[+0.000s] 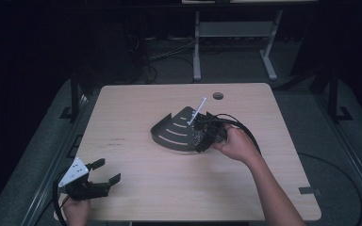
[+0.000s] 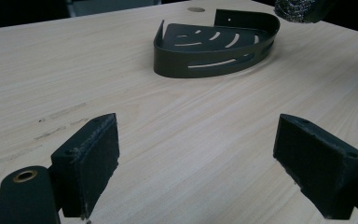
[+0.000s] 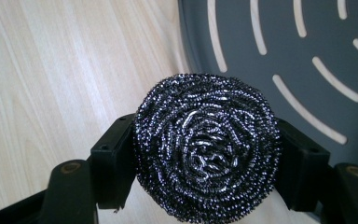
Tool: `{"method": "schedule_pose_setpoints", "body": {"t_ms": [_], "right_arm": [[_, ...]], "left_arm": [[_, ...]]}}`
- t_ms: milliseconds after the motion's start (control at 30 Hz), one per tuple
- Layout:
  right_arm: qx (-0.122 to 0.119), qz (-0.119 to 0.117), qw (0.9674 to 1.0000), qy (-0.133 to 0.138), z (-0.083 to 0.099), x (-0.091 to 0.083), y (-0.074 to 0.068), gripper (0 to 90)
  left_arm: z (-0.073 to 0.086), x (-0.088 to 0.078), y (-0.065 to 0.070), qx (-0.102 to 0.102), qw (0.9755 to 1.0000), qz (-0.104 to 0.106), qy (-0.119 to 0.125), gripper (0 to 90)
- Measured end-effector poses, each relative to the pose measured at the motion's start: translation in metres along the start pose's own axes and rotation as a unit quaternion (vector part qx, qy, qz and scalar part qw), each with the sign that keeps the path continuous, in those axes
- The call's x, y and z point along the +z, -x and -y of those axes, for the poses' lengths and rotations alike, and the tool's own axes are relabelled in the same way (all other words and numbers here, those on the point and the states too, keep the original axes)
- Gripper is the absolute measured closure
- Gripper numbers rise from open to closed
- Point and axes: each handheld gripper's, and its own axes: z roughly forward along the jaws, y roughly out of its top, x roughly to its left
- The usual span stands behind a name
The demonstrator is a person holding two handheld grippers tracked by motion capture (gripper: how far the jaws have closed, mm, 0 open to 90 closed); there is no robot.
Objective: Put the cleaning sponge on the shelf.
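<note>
A round steel scourer (image 3: 207,149) is being gripped from both sides by the right gripper (image 1: 202,136), its jaws pressed against the wire coil. The scourer is being held just above the near edge of a dark slotted corner tray (image 2: 214,44), which is lying on the wooden worktop (image 1: 169,188). The left gripper (image 1: 104,172) is being held near the worktop's front left corner with its jaws spread wide and nothing between them.
</note>
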Motion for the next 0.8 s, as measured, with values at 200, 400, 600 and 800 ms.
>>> {"method": "schedule_pose_setpoints", "body": {"t_ms": [200,400,600,800], "right_arm": [[0.002,0.003,1.0,0.001,-0.01,0.001,0.008,30.9],[0.004,0.001,1.0,-0.001,-0.018,0.005,0.015,30.9],[0.007,-0.001,1.0,0.003,-0.025,0.006,0.02,30.9],[0.012,-0.005,0.9999,0.005,-0.03,0.005,0.027,30.9]], "left_arm": [[0.0,0.0,0.0,0.002,1.0,0.0,0.001,13.7],[0.0,-0.001,-0.001,-0.001,1.0,-0.001,0.002,13.7],[0.0,-0.001,-0.001,0.0,1.0,0.0,0.002,13.7],[0.0,0.0,-0.001,0.001,1.0,0.0,0.002,13.7]]}}
